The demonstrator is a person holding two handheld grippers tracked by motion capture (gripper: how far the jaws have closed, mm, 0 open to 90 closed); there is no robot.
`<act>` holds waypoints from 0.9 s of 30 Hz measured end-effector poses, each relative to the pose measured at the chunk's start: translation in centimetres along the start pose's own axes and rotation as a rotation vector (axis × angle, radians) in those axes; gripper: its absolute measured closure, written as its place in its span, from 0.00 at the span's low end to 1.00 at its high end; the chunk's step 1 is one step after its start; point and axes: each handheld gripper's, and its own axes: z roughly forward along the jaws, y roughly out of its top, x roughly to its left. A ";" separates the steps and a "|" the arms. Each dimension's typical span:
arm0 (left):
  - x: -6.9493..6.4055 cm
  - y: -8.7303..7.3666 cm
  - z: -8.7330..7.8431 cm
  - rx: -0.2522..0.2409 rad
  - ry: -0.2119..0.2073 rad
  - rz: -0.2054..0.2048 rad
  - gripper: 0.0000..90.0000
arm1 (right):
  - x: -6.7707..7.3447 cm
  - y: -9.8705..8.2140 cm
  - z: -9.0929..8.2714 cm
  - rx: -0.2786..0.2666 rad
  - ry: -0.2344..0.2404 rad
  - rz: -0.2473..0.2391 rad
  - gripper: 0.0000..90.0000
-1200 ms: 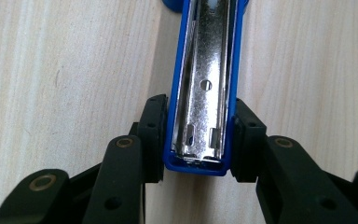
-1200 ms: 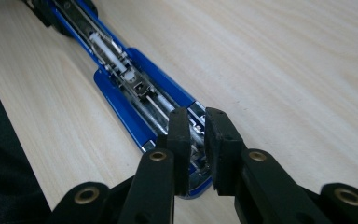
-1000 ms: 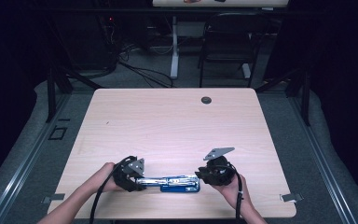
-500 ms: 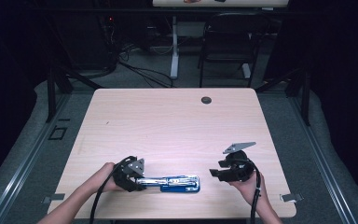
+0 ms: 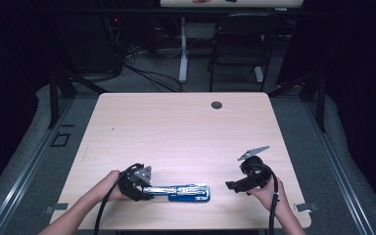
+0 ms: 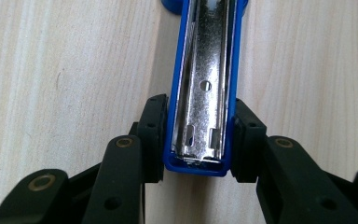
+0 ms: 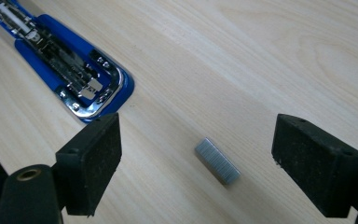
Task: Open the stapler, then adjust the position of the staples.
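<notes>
While your left gripper [image 6: 198,140] clamps the open blue stapler [image 6: 204,88] flat on the table [image 5: 186,132], your right gripper [image 7: 196,161], jaws just opened, hovers around the loose staple strip [image 7: 217,160].

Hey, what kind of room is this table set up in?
Probably a lab or recording workspace rather than a home: a bare wooden table stands on grey carpet, loose cables trail across the floor behind it, and a black chair sits by a second desk in dim surroundings.

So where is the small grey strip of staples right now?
In the right gripper view, the small grey strip of staples lies flat on the wooden table, between the open right gripper, near the open blue stapler.
</notes>
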 end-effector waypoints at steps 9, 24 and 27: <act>0.1 0.0 0.0 -0.002 -0.007 -0.004 0.71 | -0.5 -0.3 0.5 0.065 -0.012 -0.021 0.24; -0.1 0.1 0.0 0.003 0.004 -0.003 0.71 | -0.1 -0.4 2.8 0.151 -0.063 -0.138 0.65; -0.1 0.1 0.0 0.004 0.004 -0.003 0.71 | -0.2 -0.5 3.0 0.168 -0.070 -0.140 0.68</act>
